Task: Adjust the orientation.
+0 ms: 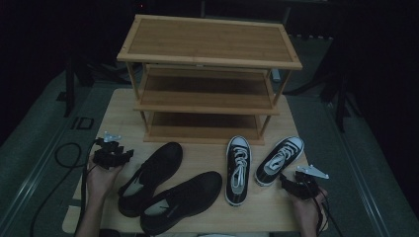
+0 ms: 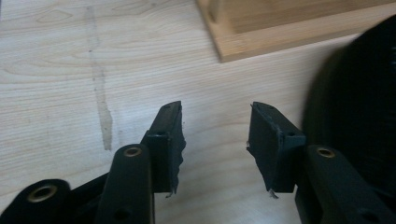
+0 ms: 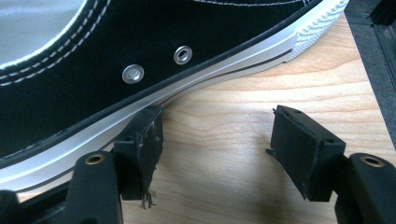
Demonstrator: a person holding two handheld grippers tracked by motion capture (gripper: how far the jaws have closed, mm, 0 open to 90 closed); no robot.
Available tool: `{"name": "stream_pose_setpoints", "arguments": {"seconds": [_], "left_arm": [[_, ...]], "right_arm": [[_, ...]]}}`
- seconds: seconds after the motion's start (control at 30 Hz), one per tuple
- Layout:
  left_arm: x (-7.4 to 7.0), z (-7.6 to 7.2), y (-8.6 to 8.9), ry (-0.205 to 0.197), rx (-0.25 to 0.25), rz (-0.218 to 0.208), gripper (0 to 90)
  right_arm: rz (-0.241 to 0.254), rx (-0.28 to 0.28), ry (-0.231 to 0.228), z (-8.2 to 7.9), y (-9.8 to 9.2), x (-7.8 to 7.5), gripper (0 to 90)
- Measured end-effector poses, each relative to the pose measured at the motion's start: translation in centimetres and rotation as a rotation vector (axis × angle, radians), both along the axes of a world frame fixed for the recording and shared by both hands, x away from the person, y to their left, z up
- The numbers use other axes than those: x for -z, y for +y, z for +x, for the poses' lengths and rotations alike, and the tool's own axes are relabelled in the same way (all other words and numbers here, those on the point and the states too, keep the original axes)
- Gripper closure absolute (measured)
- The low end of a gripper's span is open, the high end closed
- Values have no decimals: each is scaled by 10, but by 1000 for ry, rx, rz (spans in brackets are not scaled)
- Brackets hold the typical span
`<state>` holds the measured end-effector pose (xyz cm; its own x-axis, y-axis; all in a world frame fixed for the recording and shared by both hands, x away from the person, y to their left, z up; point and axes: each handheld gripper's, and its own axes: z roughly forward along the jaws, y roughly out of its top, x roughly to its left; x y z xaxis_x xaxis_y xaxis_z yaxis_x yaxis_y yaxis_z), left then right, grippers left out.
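Two plain black shoes (image 1: 168,190), two black-and-white laced sneakers (image 1: 257,165), a tan wooden rack (image 1: 210,44).

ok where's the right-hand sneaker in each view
High view: the right-hand sneaker lies front right on the table, beside the right gripper.
Left gripper view: not in it.
Right gripper view: its side and white sole cross the top left.
Shared landmark: the table's pale wood.

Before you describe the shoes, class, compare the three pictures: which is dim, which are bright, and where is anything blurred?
High view: dim and dark all round, though the wooden rack and table stay readable. Left gripper view: brightly lit wood grain, but the black shoe at the right edge is blurred. Right gripper view: bright and sharp on the sneaker, its eyelets glinting.
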<state>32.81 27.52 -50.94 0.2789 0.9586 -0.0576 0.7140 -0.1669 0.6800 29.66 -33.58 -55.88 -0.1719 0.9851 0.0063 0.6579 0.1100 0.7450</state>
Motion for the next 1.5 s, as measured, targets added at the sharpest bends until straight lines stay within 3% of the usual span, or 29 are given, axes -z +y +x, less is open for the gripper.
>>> {"name": "stream_pose_setpoints", "arguments": {"seconds": [0.3,0.57,0.9,1.17,1.5], "left_arm": [[-31,-23,1,1,58,-48,561],[-54,-43,-9,-8,131,-46,542],[-67,-66,-27,32,213,-16,542],[-63,-69,-40,82,256,13,543],[-42,-55,-55,189,288,76,620]], "right_arm": [[0,0,0,0,0,0,338],[1,1,0,0,0,0,338],[1,1,0,0,0,0,338],[1,1,1,0,0,0,337],[1,1,0,0,0,0,337]]}}
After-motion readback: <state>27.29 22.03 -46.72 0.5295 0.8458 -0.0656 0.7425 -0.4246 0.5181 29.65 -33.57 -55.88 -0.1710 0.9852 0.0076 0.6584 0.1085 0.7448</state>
